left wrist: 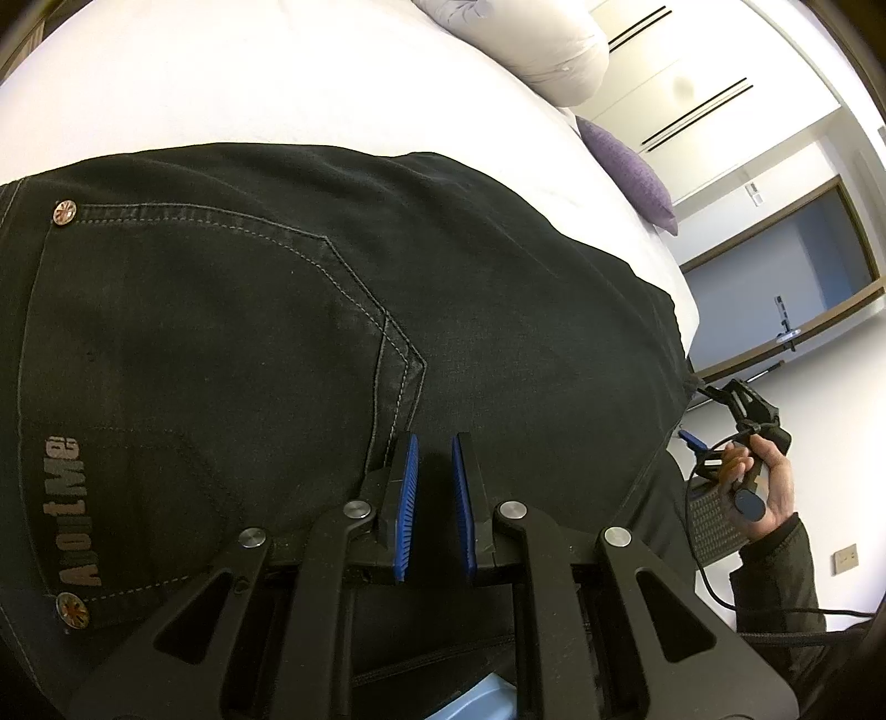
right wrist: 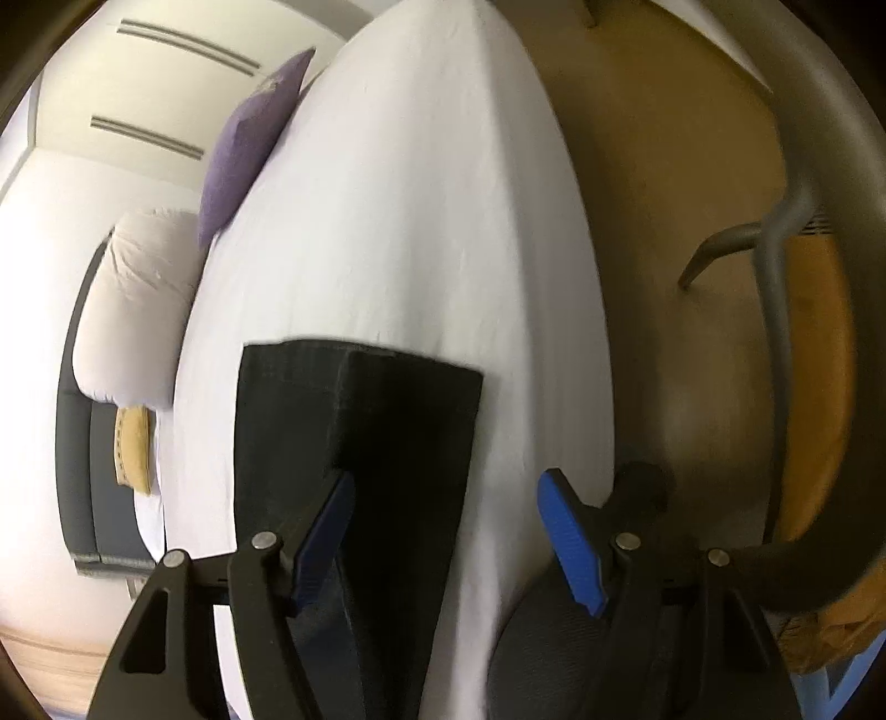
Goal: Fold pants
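Black pants (left wrist: 310, 310) lie folded on the white bed (left wrist: 277, 72). The left gripper (left wrist: 434, 471), jaws nearly together and empty, hovers over their pocket. At three o'clock the right gripper (right wrist: 446, 531) stands apart, empty.

pants (left wrist: 332, 310) on bed (left wrist: 277, 83) | pillow (left wrist: 542, 50) and cushion (left wrist: 631, 166) at bed's far end | cushion right of pillow

Black linkage arms with silver pivot screws and ribbed blue pads on the left gripper (left wrist: 434, 487) and the right gripper (right wrist: 448, 531) (same build); dark sleeve (left wrist: 775, 581), black cable (left wrist: 709, 587).
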